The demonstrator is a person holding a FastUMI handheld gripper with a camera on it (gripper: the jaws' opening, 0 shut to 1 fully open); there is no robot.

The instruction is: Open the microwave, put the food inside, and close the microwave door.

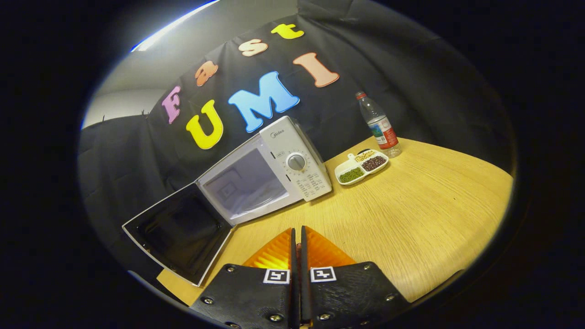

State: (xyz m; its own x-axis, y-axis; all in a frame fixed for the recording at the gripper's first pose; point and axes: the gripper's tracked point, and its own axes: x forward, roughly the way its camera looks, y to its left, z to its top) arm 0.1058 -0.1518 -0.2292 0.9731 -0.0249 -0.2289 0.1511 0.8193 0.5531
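The microwave (269, 169) stands with its door (180, 230) swung wide. The gripper (297, 237) hangs closed and empty, well short of the food dish (361, 167) beside the water bottle (379, 124). The dish looks shallow, so a tilted grab might spill it.

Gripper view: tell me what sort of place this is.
Probably a staged recording booth, not a real kitchen: black cloth hangs as the wall behind a wooden table holding a microwave with its door open, a food dish and a water bottle. The tongs are shut, empty.
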